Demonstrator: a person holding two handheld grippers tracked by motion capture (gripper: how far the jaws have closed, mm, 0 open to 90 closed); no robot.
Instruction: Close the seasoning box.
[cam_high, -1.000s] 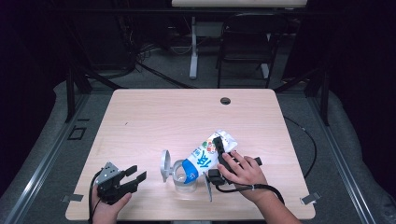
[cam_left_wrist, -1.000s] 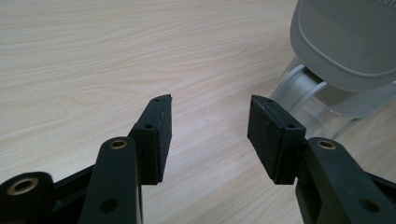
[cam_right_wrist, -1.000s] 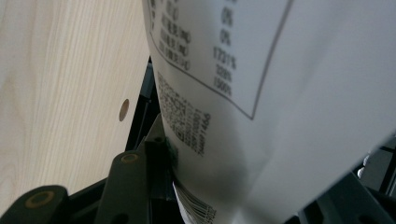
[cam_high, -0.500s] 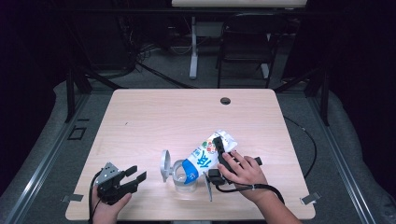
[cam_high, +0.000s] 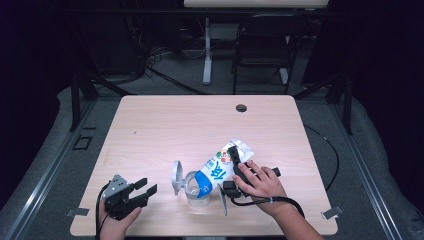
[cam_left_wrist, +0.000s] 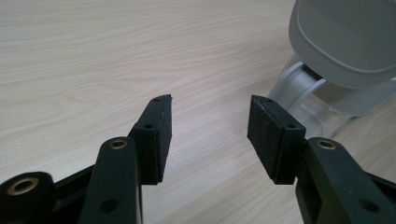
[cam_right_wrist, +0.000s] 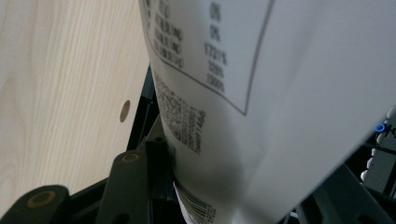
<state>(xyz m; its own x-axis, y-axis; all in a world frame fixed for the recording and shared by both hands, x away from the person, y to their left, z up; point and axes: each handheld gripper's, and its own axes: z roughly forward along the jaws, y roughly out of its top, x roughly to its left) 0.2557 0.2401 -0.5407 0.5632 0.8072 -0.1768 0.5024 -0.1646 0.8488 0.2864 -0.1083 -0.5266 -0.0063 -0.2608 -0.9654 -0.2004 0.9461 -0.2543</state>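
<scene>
Pouch: a white pouch (cam_high: 220, 167) with blue and green print lies on the light wooden bench (cam_high: 165, 130), right of centre and toward the person's side.
Pouch long axis: it runs on a diagonal across the bench, from near-left to far-right.
Pouch ends: the flat sealed end points to the far right; the other end points near-left and sits in the mouth of a clear container (cam_high: 196, 187).
Pouch close up: in the right gripper view the printed back of the pouch (cam_right_wrist: 261, 93), with a table of figures and a barcode, stands close before the camera.
Container: clear, lying on its side just left of the pouch's lower end, its grey lid (cam_high: 176, 177) swung open to the left.
Right hand-held gripper: the right hand-held gripper (cam_high: 234, 167) lies along the pouch's right side under the person's hand (cam_high: 260, 182); its jaws stand fairly wide with the pouch between them, one pad against the pouch wall, so it holds the pouch.
Left hand-held gripper: the left hand-held gripper (cam_left_wrist: 209, 135) rests at the near-left of the bench, jaws wide and bare, pointing toward the container (cam_left_wrist: 322, 93), well apart from the pouch.
Bench hole: a small dark round hole (cam_high: 241, 108) near the far edge.
</scene>
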